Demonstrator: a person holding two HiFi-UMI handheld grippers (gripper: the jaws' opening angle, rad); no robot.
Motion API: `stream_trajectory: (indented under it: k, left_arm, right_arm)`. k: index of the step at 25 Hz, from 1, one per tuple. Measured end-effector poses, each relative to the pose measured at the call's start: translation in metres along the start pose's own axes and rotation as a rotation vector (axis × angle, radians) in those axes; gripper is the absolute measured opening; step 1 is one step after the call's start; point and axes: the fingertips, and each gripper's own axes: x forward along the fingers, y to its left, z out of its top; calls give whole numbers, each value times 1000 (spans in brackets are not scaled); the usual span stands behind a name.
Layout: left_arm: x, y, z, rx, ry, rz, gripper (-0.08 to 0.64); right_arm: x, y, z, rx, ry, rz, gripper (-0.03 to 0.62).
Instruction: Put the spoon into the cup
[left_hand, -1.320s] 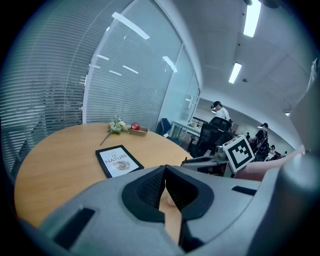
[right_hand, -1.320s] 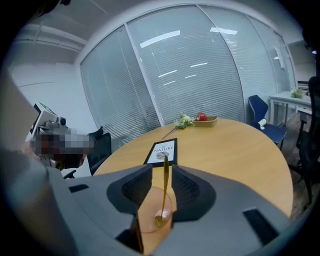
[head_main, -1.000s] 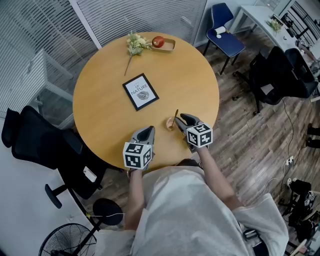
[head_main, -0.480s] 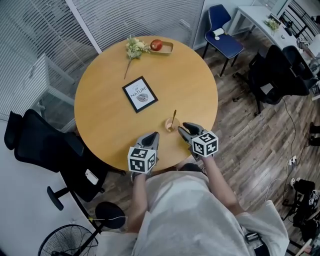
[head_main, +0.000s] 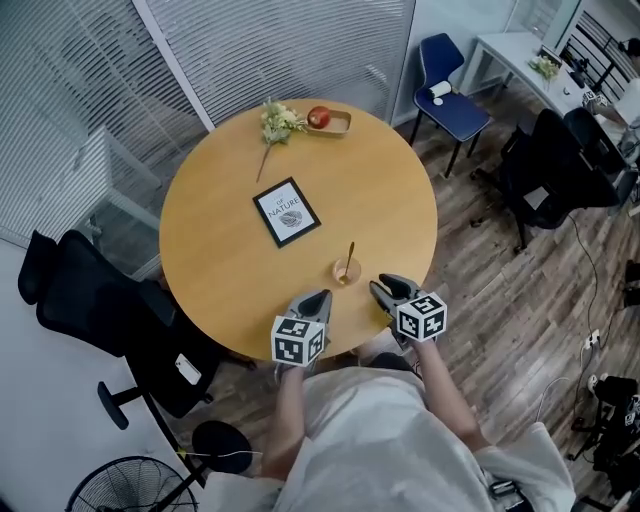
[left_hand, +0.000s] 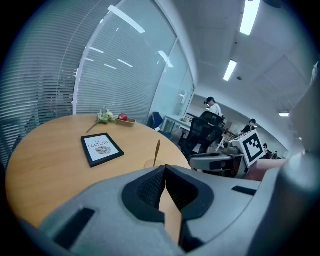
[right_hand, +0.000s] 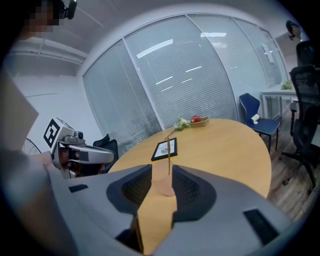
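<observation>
Brown spoon is sitting in the cup — you're holding the right gripper parted, the left gripper pinched together, both empty; keep them clear.

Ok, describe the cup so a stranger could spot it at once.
On the round wooden table, look near the edge by the right gripper. The cup is small, and unlike the flat black frame beyond it, a spoon stands in it.

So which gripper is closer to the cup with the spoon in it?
Right. The right gripper sits just behind and right of the cup; the left gripper is behind and left, slightly farther.
</observation>
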Motion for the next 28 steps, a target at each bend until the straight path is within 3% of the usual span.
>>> stream_trajectory:
  k: [11,16,21,28]
  left_arm:
    - [-9,-34,-15,-19,-18,48,9]
    - [-19,-55,-28,-49,-39,87,9]
    - [-31,-89,-50,-40,-19,94,9]
    - [-60,-122,-65,-37,-65,151,9]
  right_arm:
    - [-50,-4,-13,16,-21,4,123]
    - [-78,8,-19,18,-41,20,123]
    - [-112,16,-33,26,-52,28,121]
    - [-149,33,-40,24,-84,41,118]
